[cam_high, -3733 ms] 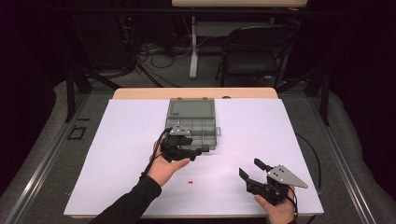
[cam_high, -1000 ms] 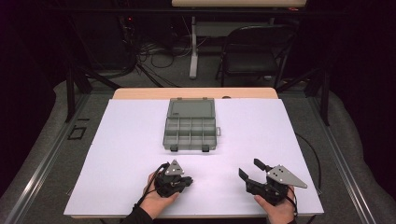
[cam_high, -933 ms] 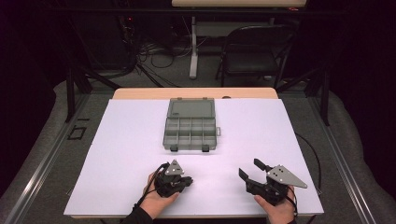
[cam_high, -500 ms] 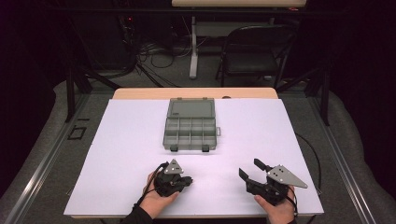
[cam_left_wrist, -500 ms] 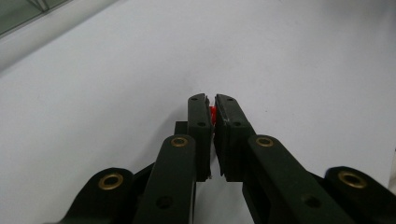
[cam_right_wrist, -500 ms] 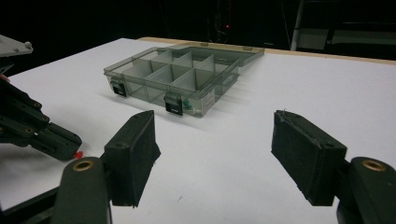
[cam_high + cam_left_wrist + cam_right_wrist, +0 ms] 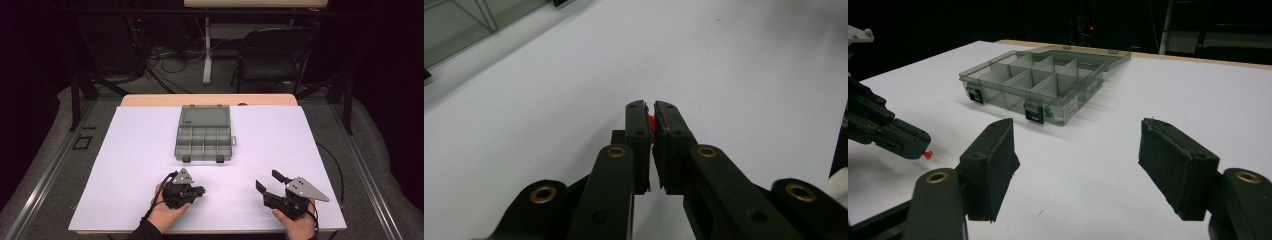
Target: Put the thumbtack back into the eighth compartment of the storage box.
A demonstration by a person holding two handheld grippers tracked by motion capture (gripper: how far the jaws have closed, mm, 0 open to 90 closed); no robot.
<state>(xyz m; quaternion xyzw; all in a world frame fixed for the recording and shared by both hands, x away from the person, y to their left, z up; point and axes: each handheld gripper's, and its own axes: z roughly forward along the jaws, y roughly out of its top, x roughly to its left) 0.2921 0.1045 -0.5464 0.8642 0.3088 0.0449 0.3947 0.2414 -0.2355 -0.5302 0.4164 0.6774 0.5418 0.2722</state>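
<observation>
A small red piece (image 7: pixel 651 123) is pinched between the pads of my left gripper (image 7: pixel 650 106), which is shut on it just above the white table sheet (image 7: pixel 280 135). In the high view the left gripper (image 7: pixel 201 190) lies near the table's front edge, pointing right. From the right gripper view its black tip with the red piece (image 7: pixel 927 155) shows at the left. My right gripper (image 7: pixel 266 179) rests at the front right, its jaws (image 7: pixel 1075 127) wide open with nothing between them. A grey compartment box (image 7: pixel 205 135) stands open mid-table, beyond both grippers.
The box (image 7: pixel 1038 80) has several dividers, two black latches on its near wall and a small green thing (image 7: pixel 1047 112) at its front. A folding chair (image 7: pixel 270 55) and cables stand beyond the table's far edge. White sheet lies between the grippers.
The left gripper has come back from the box to the front of the table. The red piece that lay on the sheet is now between its jaws. The right gripper has stayed put.
</observation>
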